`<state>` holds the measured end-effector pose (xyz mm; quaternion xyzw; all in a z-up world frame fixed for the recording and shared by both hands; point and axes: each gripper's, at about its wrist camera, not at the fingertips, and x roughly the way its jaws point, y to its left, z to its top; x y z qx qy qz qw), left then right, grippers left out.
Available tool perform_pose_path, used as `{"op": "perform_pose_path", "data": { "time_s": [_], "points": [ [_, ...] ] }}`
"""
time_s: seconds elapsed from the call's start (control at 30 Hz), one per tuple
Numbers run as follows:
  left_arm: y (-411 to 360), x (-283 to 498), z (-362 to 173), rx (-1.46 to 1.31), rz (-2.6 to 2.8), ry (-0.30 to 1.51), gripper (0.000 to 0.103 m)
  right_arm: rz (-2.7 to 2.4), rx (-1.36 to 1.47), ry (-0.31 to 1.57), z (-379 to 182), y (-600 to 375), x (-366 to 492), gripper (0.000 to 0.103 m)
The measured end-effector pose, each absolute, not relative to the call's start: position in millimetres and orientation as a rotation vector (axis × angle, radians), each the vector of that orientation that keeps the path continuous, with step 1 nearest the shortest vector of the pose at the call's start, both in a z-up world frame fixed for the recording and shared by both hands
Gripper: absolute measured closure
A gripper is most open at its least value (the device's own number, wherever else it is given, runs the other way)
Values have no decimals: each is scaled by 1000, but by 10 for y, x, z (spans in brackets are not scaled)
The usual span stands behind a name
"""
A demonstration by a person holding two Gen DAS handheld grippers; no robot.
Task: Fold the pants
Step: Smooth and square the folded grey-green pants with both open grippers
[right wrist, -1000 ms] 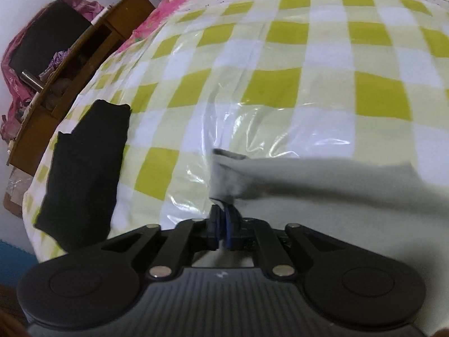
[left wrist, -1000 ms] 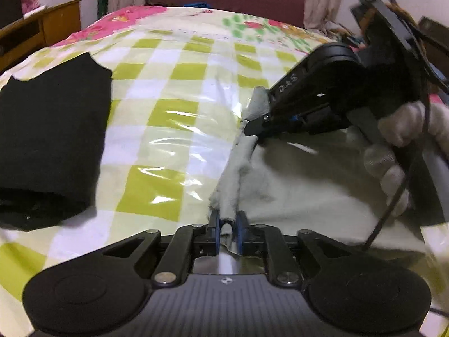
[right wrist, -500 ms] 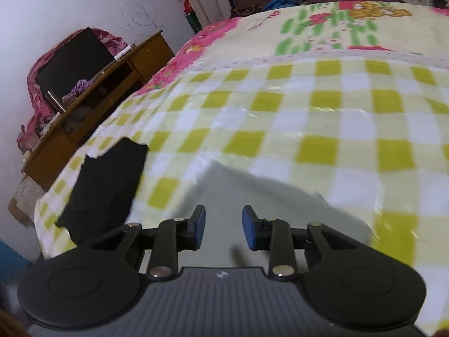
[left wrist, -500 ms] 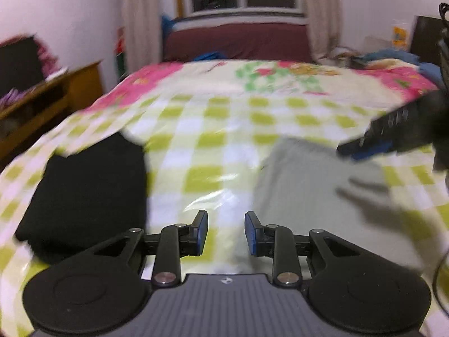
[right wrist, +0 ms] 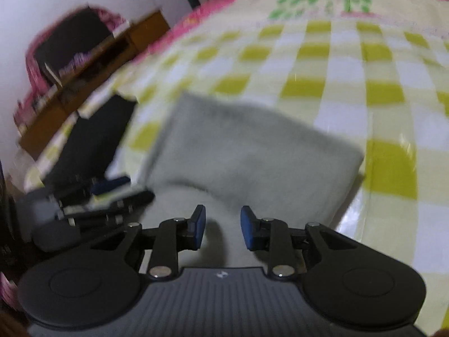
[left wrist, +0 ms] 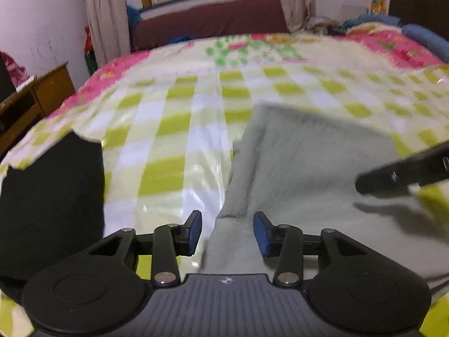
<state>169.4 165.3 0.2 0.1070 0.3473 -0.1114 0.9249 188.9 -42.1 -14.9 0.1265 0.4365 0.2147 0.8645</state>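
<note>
We see a bed [left wrist: 196, 112] whose near part is covered by a glossy sheet of yellow-green and white checks [right wrist: 350, 70]; beyond it lies bedding with a pink floral border [left wrist: 118, 70]. On the checked sheet lie two garments, well apart. The folded grey pants [left wrist: 308, 163] rest flat, a doubled rectangle with one thick folded edge. To their left we find a black folded garment [left wrist: 50, 196], also flat, with checked sheet showing between the two.

Dim indoor light; glare on the glossy checked cover [left wrist: 179, 196]; motion blur throughout; fisheye bending at edges
</note>
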Motion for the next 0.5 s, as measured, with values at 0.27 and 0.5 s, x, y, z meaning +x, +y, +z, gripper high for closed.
{"op": "perform_pose_path", "data": {
  "time_s": [0.27,0.5],
  "points": [
    [1655,1947,-231,262,-161,765,43,549,152,911,-49,-88,1916,73],
    [1706,1783,-88,251,-126,725,43,602,14,945,-196,82,1658,62]
  ]
}}
